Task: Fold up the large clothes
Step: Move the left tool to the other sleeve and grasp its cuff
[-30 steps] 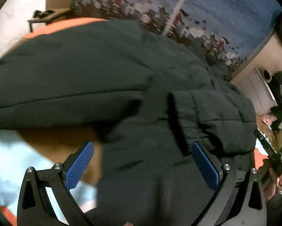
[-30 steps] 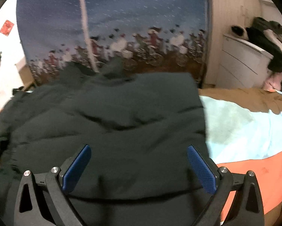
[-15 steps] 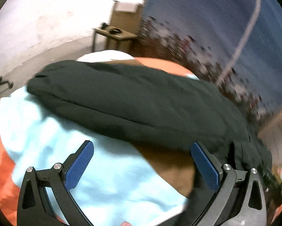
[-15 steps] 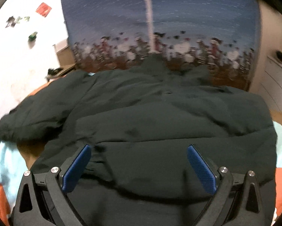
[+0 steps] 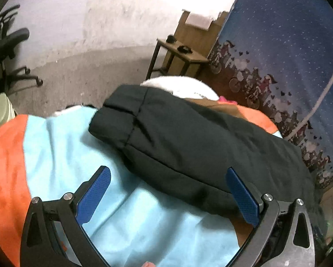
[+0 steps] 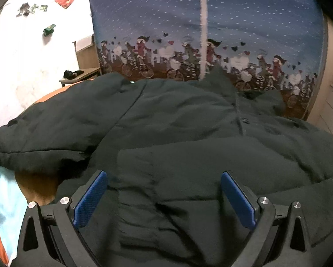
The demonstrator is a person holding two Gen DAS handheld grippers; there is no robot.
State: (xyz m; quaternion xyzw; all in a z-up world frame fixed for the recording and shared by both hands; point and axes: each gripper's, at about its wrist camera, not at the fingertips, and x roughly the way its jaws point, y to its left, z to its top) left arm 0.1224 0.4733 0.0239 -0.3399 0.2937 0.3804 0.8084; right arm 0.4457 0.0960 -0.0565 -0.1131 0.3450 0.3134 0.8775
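The dark green padded jacket (image 6: 188, 133) lay spread on the bed's light-blue and orange blanket (image 5: 144, 222). The left gripper (image 5: 168, 200), jaws wide and empty, had swung off the jacket's body toward its outstretched sleeve (image 5: 166, 138). The right gripper (image 6: 164, 198), likewise open and holding nothing, hovered over the jacket's front, so folding that sleeve inward probably came next.

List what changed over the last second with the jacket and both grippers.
The left gripper swung leftward off the dark green padded jacket's body toward its outstretched sleeve on the light blue and orange blanket. The right gripper shifted left, centring over the jacket. Both stayed open, holding nothing; the jacket lies as before.
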